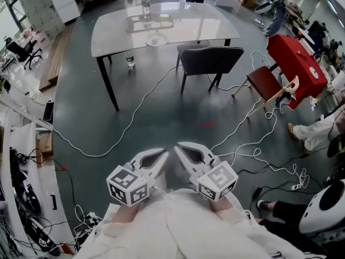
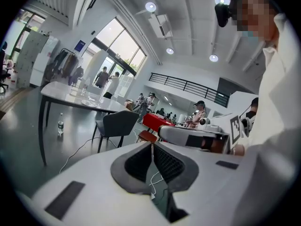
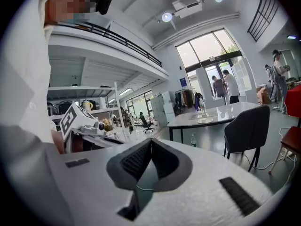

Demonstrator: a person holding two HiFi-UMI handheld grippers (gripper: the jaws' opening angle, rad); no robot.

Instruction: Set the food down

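White-shelled, the left gripper (image 1: 163,154) and right gripper (image 1: 179,146) sat at six o'clock in the head view, their tips almost meeting. The table (image 1: 108,34) stood well apart at twelve o'clock and carried a tray (image 1: 150,22) and a dish (image 1: 156,40); any food on them was too small to tell. In the left gripper view the jaws were pressed together on nothing, with the table at nine o'clock. In the right gripper view the jaws were likewise closed and empty, with the table at three o'clock.

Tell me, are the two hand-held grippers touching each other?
Apart. In the head view a strip of dark floor shows between the tips of the left hand-held gripper and the right hand-held gripper.
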